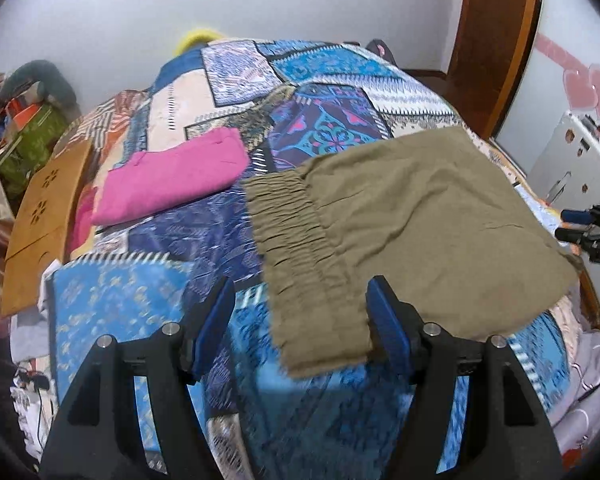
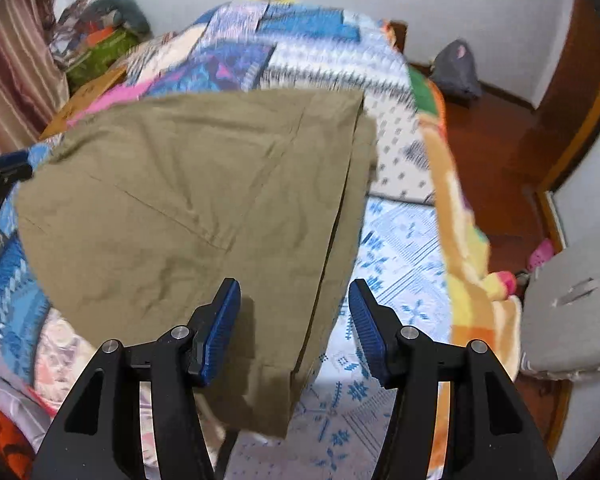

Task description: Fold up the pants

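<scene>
While both tools hang above the bed [image 1: 112, 312], the olive pants [image 1: 400, 216] lie folded flat on the patchwork bedspread, elastic waistband [image 1: 296, 236] toward the left side in the left wrist view. Left tool [image 1: 300, 320] is wide open, holding nothing; its blue pads sit over the near waistband corner, one pad on each side of it, and contact with the cloth cannot be told. Right tool [image 2: 294, 320] is also wide open and empty, spread over the near corner of the pants [image 2: 188, 200], left pad above the cloth, right pad above the pale blue-print sheet [image 2: 396, 248] just beside the pants' edge. Right tool also shows at the right rim of the left wrist view [image 1: 592, 232], near the far side of the pants. Folded pink garment [image 1: 172, 176] lies on the bed, left of the pants and apart from them. Both views are somewhat blurred.
</scene>
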A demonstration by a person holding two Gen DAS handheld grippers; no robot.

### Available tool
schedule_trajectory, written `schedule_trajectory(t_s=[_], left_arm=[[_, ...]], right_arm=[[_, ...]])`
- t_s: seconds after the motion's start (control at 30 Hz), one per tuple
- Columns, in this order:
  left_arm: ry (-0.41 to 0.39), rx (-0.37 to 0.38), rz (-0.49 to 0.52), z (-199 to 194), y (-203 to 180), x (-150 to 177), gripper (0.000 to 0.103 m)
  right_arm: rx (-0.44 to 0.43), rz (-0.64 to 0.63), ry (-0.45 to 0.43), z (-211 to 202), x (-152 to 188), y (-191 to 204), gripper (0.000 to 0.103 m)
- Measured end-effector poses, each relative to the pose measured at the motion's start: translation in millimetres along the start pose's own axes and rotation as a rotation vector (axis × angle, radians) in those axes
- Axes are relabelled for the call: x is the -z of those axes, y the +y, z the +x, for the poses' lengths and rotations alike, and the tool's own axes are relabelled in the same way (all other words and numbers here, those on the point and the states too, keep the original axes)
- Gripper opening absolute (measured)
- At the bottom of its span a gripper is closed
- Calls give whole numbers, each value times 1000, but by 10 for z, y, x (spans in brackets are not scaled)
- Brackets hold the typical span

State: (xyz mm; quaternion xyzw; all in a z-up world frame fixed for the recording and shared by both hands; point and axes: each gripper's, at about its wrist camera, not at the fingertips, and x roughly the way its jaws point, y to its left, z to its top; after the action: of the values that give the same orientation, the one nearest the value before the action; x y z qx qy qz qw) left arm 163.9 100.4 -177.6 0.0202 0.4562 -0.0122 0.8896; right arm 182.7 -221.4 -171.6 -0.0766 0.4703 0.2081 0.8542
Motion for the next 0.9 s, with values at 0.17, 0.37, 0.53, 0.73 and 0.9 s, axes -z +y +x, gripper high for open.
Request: schedule_trajectory(t_s=[0.17, 0.37, 0.53, 0.73, 0.9], left_arm=[[-53, -44, -34, -274, 90, 98, 81], [-80, -39, -79, -375, 99, 276, 90], [-15, 60, -138, -236, 73, 458, 90], [66, 197, -267, -26, 56, 585, 89], [92, 288, -334, 131, -35, 599, 90]], right_arm=[[1, 19, -149, -426, -181, 141, 53], [-6, -13, -275, -639, -291, 516, 75], [-52, -48, -280, -520, -277, 785, 75], [-98, -88, -232, -283, -186, 1025, 75], [-120, -65, -157, -42, -107, 1064, 75]])
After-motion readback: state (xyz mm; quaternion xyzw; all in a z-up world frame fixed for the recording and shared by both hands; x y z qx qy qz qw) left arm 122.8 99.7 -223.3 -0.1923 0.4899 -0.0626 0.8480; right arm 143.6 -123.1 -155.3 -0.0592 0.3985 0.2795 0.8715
